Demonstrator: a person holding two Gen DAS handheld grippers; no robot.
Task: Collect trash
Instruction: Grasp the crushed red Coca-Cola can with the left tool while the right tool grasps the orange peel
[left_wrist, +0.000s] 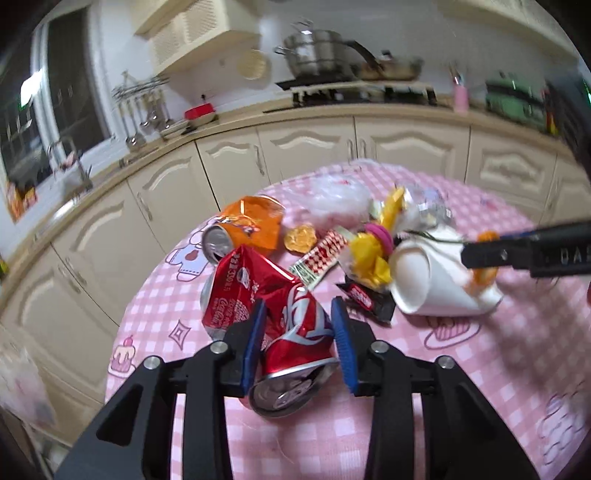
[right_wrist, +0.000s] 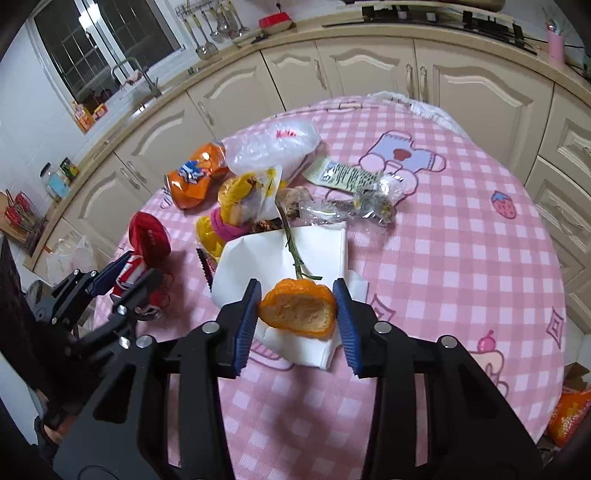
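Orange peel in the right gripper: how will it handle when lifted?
The orange peel is probably light: a hollow curled shell. It likely flexes, so the right gripper may fold it. The white pith looks dry, so slipping seems unlikely.

Evenly lit indoors, fairly bright, with soft shadows only: a faint grey patch on the pink checked cloth (left_wrist: 517, 332) at the right of the left wrist view, a small one under the white napkin (right_wrist: 295, 258) in the right wrist view. Dark outside the window (right_wrist: 107, 40), with small bright reflections on its glass. Glare on the crushed red can (left_wrist: 295, 332) and the clear plastic bag (right_wrist: 273, 144). Strong fisheye bending: cabinets (right_wrist: 369, 66) curved, black corners around each round picture. Left wrist view smeared by motion, worst on the pots (left_wrist: 321, 55), the far bench (left_wrist: 369, 114) and the other tongs (left_wrist: 484, 254). Right wrist view sharp throughout.
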